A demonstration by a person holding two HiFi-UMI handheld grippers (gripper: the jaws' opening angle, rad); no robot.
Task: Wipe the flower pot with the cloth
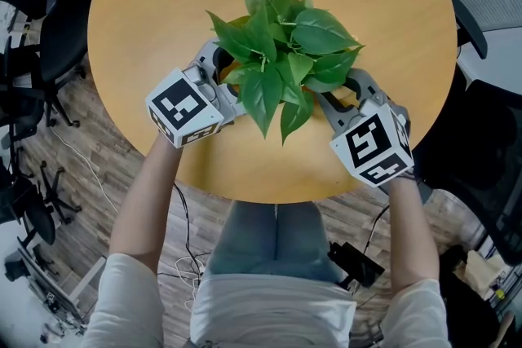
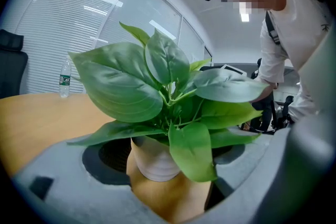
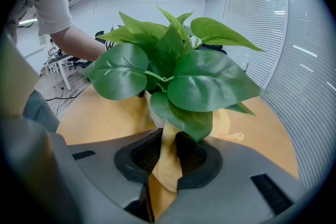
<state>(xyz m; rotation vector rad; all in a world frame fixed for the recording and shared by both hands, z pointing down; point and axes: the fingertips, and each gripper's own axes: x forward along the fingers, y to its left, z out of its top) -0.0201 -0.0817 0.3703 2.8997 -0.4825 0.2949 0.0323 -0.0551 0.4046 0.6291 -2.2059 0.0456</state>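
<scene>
The white flower pot (image 2: 152, 162) stands straight up near the middle of the round table (image 1: 147, 4). Its big green leaves (image 1: 281, 45) point up and spread out over it.

The left gripper (image 1: 222, 76) is at the pot's left side. Its jaws are wide apart. The pot is between them, with some room left over.

The right gripper (image 1: 341, 90) is at the pot's right side. Its jaws are squeezed together on the yellow cloth (image 3: 167, 157). The cloth is bunched into a long strip. It runs from the jaws straight toward the pot, and its far end goes under the leaves, close to the pot's side.
</scene>
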